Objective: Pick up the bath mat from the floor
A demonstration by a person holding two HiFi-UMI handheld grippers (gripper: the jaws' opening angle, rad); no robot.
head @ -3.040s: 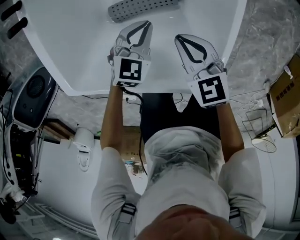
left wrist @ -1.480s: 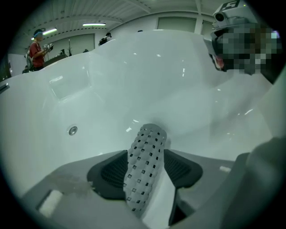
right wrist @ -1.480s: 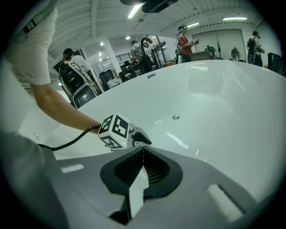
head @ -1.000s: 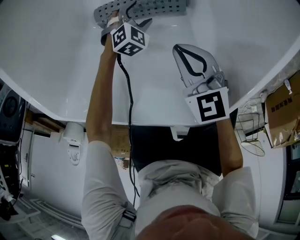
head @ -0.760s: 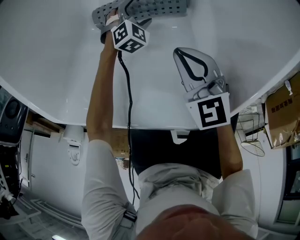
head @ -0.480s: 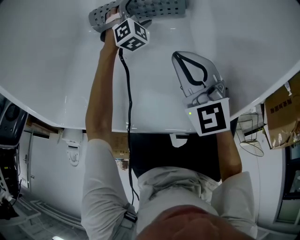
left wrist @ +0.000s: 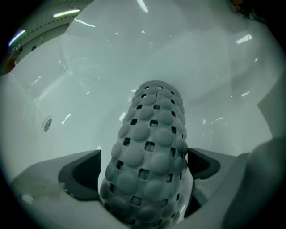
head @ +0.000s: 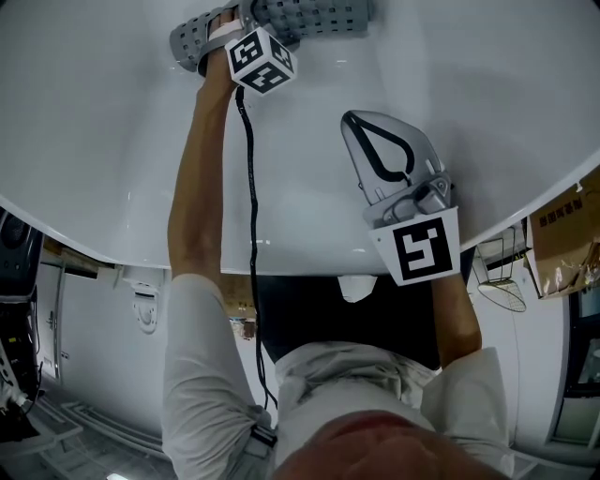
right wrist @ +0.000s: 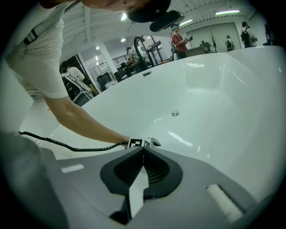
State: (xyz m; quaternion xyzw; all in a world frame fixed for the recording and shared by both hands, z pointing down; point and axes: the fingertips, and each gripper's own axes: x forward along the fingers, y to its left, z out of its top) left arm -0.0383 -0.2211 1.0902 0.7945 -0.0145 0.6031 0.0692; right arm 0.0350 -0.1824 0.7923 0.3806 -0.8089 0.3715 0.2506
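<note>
While the person leans over the white tub [head: 112, 141], the left gripper [left wrist: 144, 167] reaches far down to the tub floor, where the grey mat [head: 323, 14] lies at the top edge of the head view. Its jaws are opening and stand wide, one on each side of a humped fold of the mat, which fills the gap between them. The dark pads [left wrist: 82, 172] sit just beside the fold's flanks and do not visibly squeeze it. From the left gripper view the mat shows round bumps and square holes and runs away from the jaws across the tub floor. The left arm [head: 202, 169] is stretched out straight, and a black cable [head: 250, 187] trails back along it from the marker cube [head: 261, 60]. The right gripper [right wrist: 143, 152] hangs over the near slope of the tub, well apart from the mat, with its jaws closed tip to tip and nothing between them. A round metal fitting [right wrist: 175, 113] sits on the tub wall beyond it. Other people stand in the room behind the tub.
</note>
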